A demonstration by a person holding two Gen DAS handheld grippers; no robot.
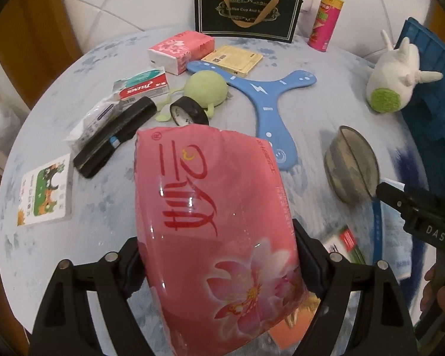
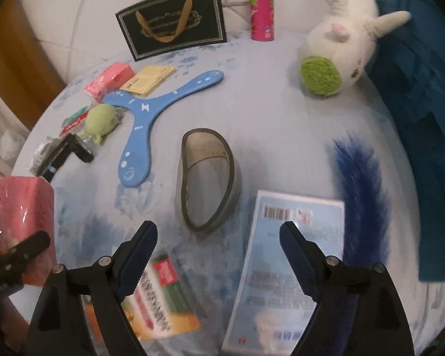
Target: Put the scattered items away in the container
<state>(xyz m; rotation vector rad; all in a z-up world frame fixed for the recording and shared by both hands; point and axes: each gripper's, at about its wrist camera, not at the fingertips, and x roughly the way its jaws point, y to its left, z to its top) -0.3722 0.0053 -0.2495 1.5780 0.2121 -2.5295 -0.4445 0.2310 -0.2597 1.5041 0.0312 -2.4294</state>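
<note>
Above the bench (image 1: 59, 95), left tongs (image 1: 219, 255) clamp the pink tissue pack (image 1: 216, 207); right tongs (image 2: 218, 255) hang open, empty. Blue container (image 2: 424, 95) sits far right. Risk: glossy wrapping may slip during transfer.

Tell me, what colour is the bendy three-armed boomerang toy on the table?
The boomerang is light blue with small white marks; the right wrist view shows it whole.

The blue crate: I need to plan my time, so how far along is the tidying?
Nothing visibly sits in the blue crate yet. In hand: the left hand-held gripper clamps the pink tissue pack; the right hand-held gripper is open and empty. Left: blue boomerang, white plush, grey bowl and most clutter.
</note>
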